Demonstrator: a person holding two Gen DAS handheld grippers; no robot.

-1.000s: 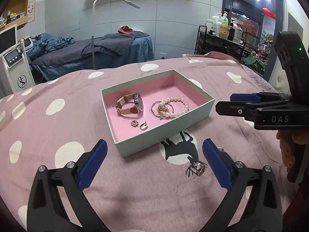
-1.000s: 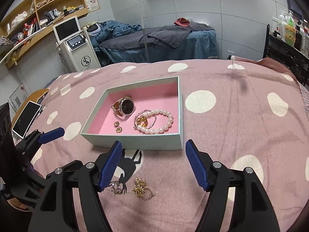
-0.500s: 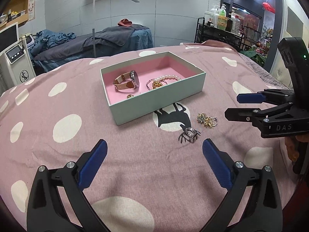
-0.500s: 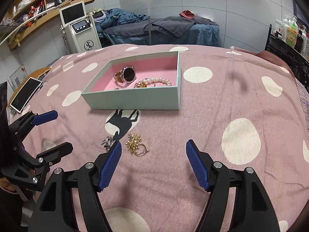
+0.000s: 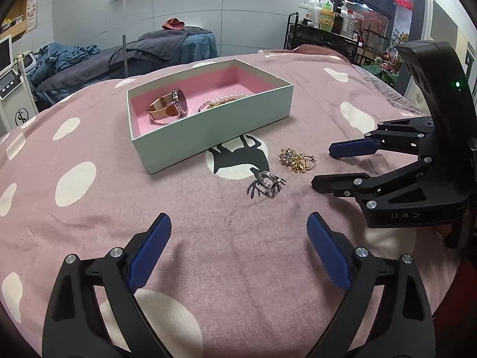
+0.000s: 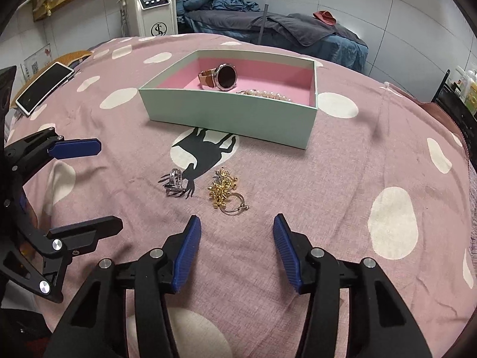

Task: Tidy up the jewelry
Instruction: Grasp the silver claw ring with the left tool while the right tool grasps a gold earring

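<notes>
A pale green box (image 5: 214,125) (image 6: 238,119) with a pink lining holds a watch (image 5: 171,109) (image 6: 220,77) and a pearl bracelet (image 5: 226,100) (image 6: 268,93). On the pink cloth in front of it lie a silver ring cluster (image 5: 268,182) (image 6: 176,182) and a gold brooch with a ring (image 5: 296,158) (image 6: 225,192). My left gripper (image 5: 238,238) is open and empty, low over the cloth, short of the silver rings. My right gripper (image 6: 237,238) is open and empty, just short of the gold brooch; it also shows in the left wrist view (image 5: 326,165).
The pink polka-dot cloth (image 6: 387,179) covers the whole surface. A phone (image 6: 44,85) lies at its far left edge. A white machine (image 6: 150,6) and a treatment bed (image 6: 283,26) stand behind. A shelf of bottles (image 5: 331,21) stands to the right.
Both grippers have drawn back from the box and dropped lower over the cloth. The loose jewelry now lies ahead of the fingers. Both stay open.
</notes>
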